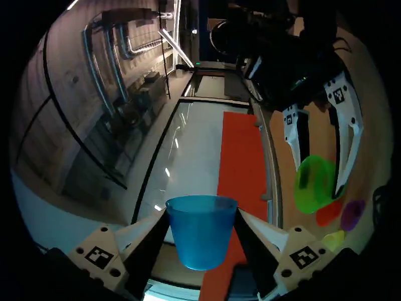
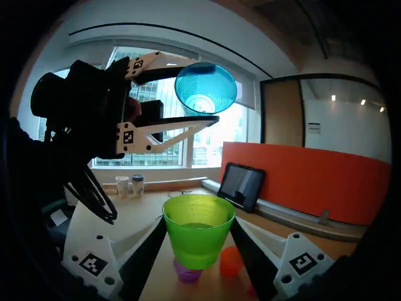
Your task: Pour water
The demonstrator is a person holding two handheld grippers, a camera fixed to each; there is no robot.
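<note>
My left gripper is shut on a translucent blue cup at the bottom middle of the left gripper view. In the right gripper view that blue cup is tipped on its side, mouth towards the camera, held high by the left gripper. Just below it, my right gripper is shut on an upright green cup with water showing in it. The left gripper view shows the green cup at the right, between the right gripper's white fingers.
Beneath the green cup, a small purple cup and an orange cup sit on the wooden table. A tablet leans on an orange partition. Two paper cups stand by the window.
</note>
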